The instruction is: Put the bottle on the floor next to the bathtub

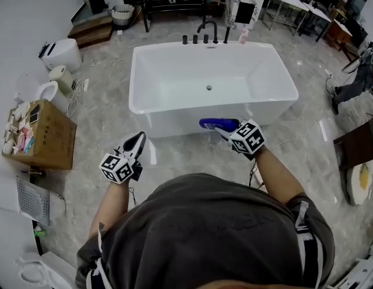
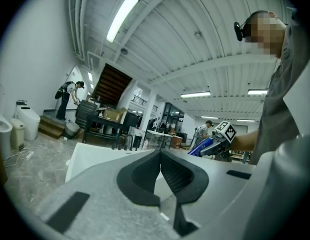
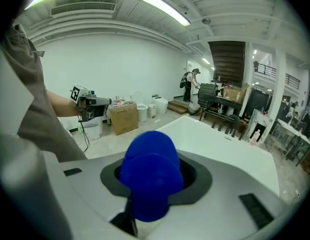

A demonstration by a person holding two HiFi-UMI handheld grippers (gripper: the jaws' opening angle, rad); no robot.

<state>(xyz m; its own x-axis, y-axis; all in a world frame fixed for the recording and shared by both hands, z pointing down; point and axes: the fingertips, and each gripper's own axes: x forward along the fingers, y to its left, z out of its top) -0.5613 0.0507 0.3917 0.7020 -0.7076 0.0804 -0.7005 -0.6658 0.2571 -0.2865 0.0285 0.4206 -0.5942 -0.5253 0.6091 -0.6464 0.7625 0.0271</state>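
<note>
Blue bottle [image 3: 151, 176] sits mid-frame, clamped btwn right gripper [image 1: 228, 128] fingers, by bathtub [image 1: 174, 83] near wall. Left gripper [image 2: 160, 170] fingers pressed together, nothing btwn them.

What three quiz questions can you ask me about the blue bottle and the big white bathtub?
1. Pick one: which gripper holds the blue bottle? A. left B. right C. neither
2. True or false: the blue bottle already stands on the floor.
3. Fill the gap: the left gripper has its jaws ____, with nothing between them.

Key
1. B. The right gripper is closed on it.
2. False. It is held up in the air, near the bathtub.
3. together
</note>
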